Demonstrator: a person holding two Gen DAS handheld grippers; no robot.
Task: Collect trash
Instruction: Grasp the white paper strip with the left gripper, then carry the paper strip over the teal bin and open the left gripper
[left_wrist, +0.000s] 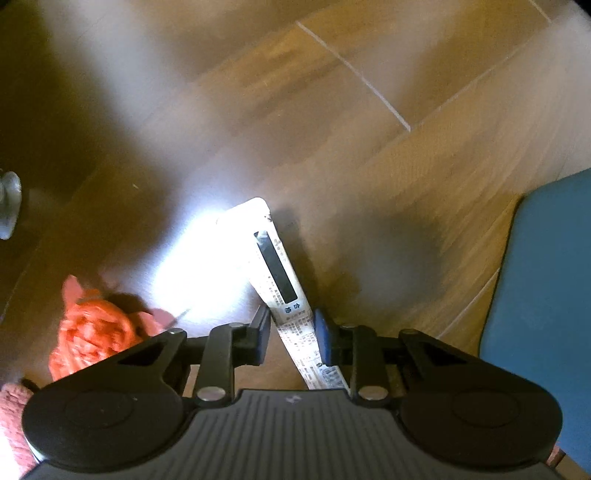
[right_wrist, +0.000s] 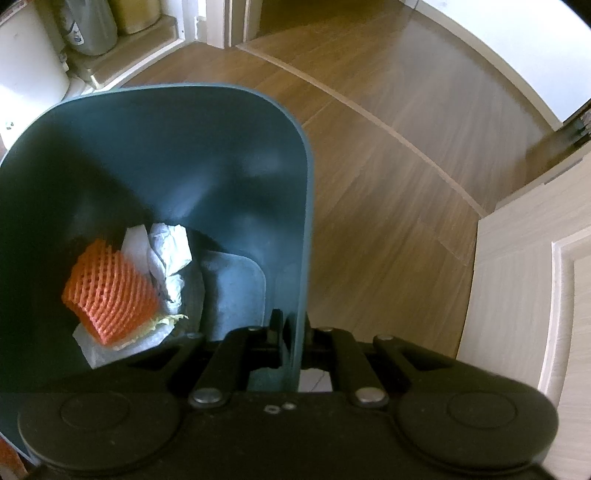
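The left gripper (left_wrist: 290, 334) was clamped on a folded newspaper strip (left_wrist: 284, 280) above the wooden floor (left_wrist: 369, 110): light, floppy, best pinched mid-length. The right gripper (right_wrist: 293, 332) pinched the teal bin (right_wrist: 184, 155) by its thin, stiff wall. An orange bag (left_wrist: 92, 332) lay blurred; glare hid the paper's far side.

The brown wood-plank floor (right_wrist: 388, 155) ran across both views, crossed by pale seams and lit by a bright glare patch (left_wrist: 199, 266) in the left wrist view. In the right wrist view a white baseboard (right_wrist: 495, 59) curved along the far wall and a cream panelled door (right_wrist: 532, 295) stood at the right. At the upper left, a white doorframe (right_wrist: 218, 22) rose beside a raised pale sill (right_wrist: 136, 55) carrying blurred grey and tan containers (right_wrist: 92, 26).
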